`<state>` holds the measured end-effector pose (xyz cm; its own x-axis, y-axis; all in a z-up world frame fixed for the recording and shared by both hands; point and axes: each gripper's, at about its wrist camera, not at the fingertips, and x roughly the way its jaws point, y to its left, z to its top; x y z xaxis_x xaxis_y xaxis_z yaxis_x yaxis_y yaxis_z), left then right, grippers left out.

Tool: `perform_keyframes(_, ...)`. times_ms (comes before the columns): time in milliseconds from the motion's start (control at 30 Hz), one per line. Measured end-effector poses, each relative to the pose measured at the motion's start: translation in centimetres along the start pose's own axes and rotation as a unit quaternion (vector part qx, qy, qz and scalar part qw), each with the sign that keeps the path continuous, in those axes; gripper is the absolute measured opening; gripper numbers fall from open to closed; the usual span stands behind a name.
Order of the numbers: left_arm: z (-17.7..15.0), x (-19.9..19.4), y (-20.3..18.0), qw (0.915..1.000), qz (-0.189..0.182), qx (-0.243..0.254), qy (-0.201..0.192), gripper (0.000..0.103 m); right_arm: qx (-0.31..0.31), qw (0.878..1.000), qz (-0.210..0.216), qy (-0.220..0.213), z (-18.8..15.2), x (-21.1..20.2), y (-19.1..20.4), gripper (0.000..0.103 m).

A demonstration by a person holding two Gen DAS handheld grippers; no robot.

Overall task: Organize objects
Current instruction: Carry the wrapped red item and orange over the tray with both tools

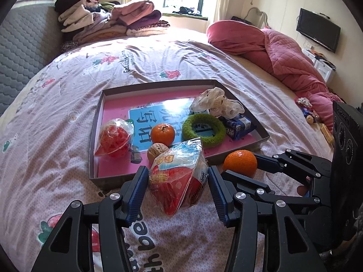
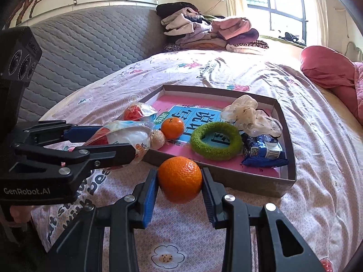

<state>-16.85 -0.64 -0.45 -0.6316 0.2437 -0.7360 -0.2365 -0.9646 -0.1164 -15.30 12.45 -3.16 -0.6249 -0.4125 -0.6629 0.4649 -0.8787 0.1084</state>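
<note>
My left gripper (image 1: 178,187) is shut on a red and white snack bag (image 1: 179,179), held just above the bedsheet in front of the cardboard tray (image 1: 97,122). My right gripper (image 2: 179,189) is shut on an orange (image 2: 180,179), held off the sheet beside the tray's near wall (image 2: 254,182). In the left wrist view that orange (image 1: 240,163) shows to the right, pinched by the right gripper (image 1: 240,166). In the right wrist view the left gripper (image 2: 133,140) shows at left with the snack bag (image 2: 122,137).
Inside the tray lie a second orange (image 1: 163,134), a walnut (image 1: 157,153), a green ring (image 1: 204,129), a blue packet (image 1: 238,124), a crumpled white bag (image 1: 215,102) and a bag of red pieces (image 1: 114,139). Folded clothes (image 1: 109,20) and a pink quilt (image 1: 272,52) lie further back.
</note>
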Motion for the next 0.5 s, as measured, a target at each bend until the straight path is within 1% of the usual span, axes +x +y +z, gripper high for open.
perform_keyframes(233,1.3,-1.0,0.2,0.9998,0.007,0.002,-0.019,0.055,0.001,1.000,-0.012,-0.024,1.9,-1.1,-0.8,0.037)
perform_keyframes(500,2.7,-1.4,0.8,0.9989,0.027,0.008,-0.037,0.055,0.001,0.999,-0.018,-0.039,3.8,-1.4,-1.5,0.037)
